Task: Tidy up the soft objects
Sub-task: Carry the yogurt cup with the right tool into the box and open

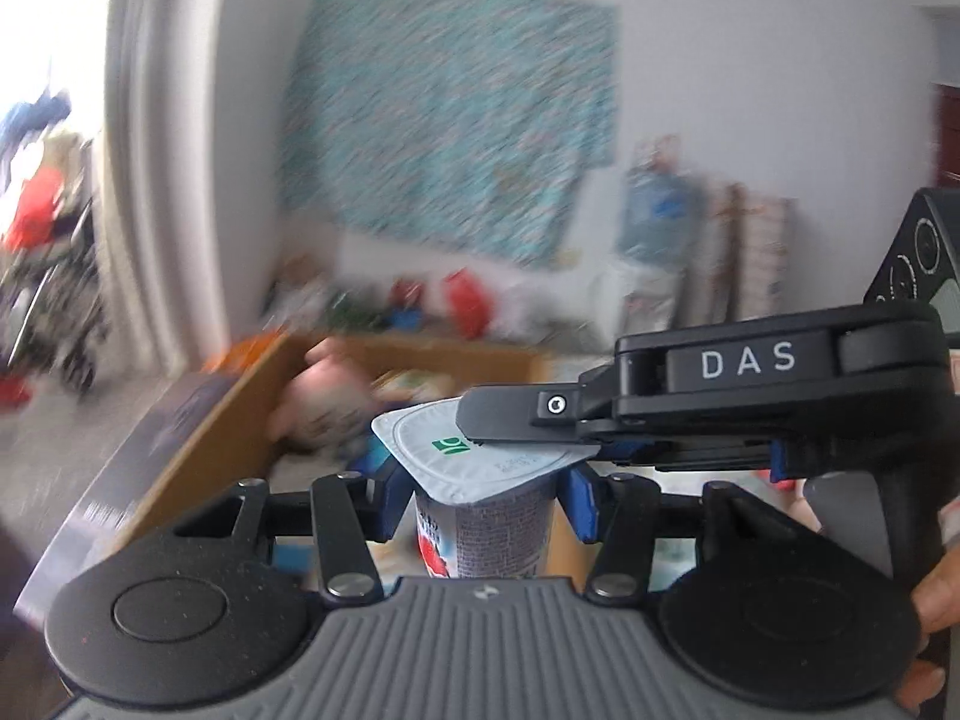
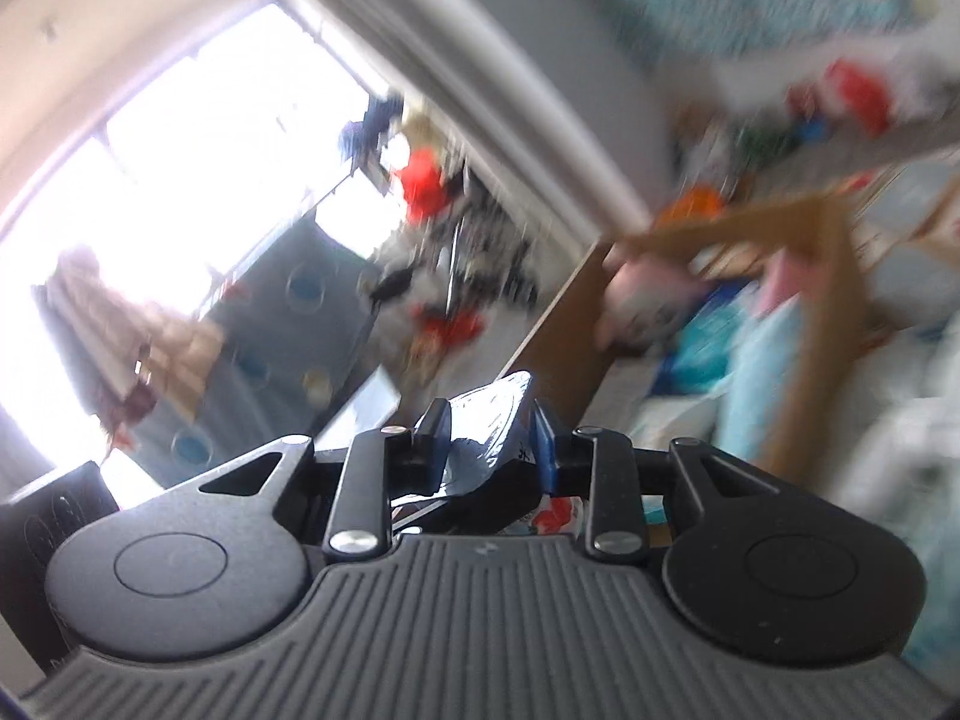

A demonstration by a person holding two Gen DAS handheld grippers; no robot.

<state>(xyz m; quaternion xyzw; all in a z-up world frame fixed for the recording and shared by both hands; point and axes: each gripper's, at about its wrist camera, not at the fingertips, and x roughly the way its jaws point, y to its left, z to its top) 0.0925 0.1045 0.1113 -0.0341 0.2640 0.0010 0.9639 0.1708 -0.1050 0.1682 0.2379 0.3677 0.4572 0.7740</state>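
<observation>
A: Yogurt cup (image 1: pixel 489 531) sits upright between the left tool's (image 1: pixel 480 501) blue pads (image 1: pixel 393 501), clamped on its body just under the lid rim.

B: Lid?

A: Foil lid (image 1: pixel 474 450) is on; its right edge is pinched flat by the right tool (image 1: pixel 522 426), which reaches in from the right across the cup top. In the right wrist view the right tool (image 2: pixel 487 438) has its pads either side of a dark foil edge (image 2: pixel 489 426). Jaws narrow; they look clamped on it.

B: What's beyond?

A: Open cardboard box (image 1: pixel 240 420) directly past the cup, near wall angled toward the left. Pink soft toy (image 1: pixel 324 402) inside at the far left, blurred. More items deeper in, too smeared to name.

B: Clearance?

A: Cup is above the box's near edge, nothing touching its sides but the pads. Patterned teal cloth (image 1: pixel 456 114) on the far wall, floor clutter (image 1: pixel 432 300) below it, well apart. A hand (image 1: pixel 936 600) at the right edge.
</observation>
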